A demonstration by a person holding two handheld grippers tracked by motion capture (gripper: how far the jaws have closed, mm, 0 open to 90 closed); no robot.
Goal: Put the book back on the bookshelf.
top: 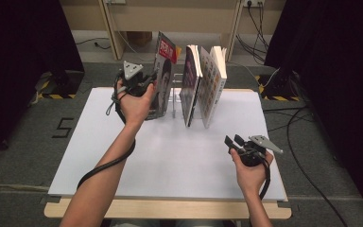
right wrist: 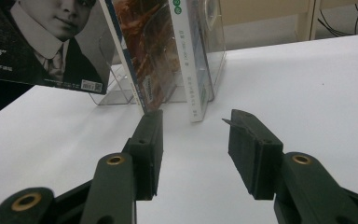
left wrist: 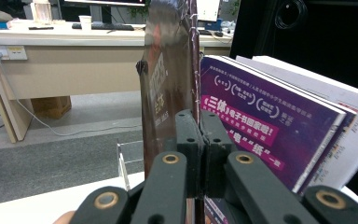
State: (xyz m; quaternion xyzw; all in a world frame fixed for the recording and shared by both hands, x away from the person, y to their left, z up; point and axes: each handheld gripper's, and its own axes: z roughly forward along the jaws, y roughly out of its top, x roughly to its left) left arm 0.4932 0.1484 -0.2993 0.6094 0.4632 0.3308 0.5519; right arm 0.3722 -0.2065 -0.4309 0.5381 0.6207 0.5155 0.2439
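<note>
The left gripper (top: pixel 147 81) is clamped on the magazine (top: pixel 163 78), its two black jaws pressed together on the thin edge, as the left gripper view shows closely: the glossy cover (left wrist: pixel 168 88) rises straight up out of the closed jaws. In the high view the magazine stands tilted at the left end of the clear plastic rack (top: pixel 174 101), near the far edge of the white table (top: pixel 170 156), with the left hand (top: pixel 134 104) just in front of it and the gripper's grey plate on top (the cable trails down along the forearm).

To the right of the magazine stand two more books in the rack: a purple-covered book (left wrist: pixel 261 126) just beside it, and a white book (top: pixel 215 82) leaning against that one. The right gripper view shows the magazine's cover with a portrait (right wrist: pixel 42 42) hanging clear above the table, left of the rack.

Farther right, and nearer the person, the right gripper (top: pixel 232 141) hovers low over the bare table, well apart from the books. Its jaws stand wide with nothing between them, pointing towards the rack, whose books stand beyond the tips.
</note>
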